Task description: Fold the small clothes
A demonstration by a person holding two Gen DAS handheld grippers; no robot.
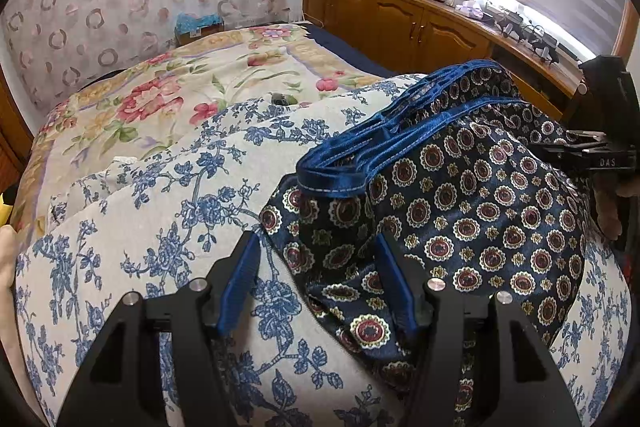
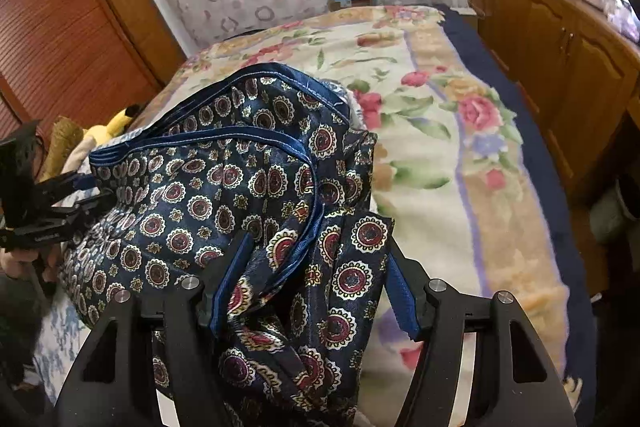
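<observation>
My left gripper (image 1: 316,279) and right gripper (image 2: 316,275) both stand apart, navy medallion-print shorts (image 1: 460,219) bunched loosely between their fingers, on the floral bedspread (image 1: 160,187).

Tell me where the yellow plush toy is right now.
In the right wrist view, the yellow plush toy lies at the left, beside the bed, just beyond the patterned navy garment, below the wooden door.

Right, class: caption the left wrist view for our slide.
Open left gripper straddling patterned navy shorts on a floral bedspread.
</observation>
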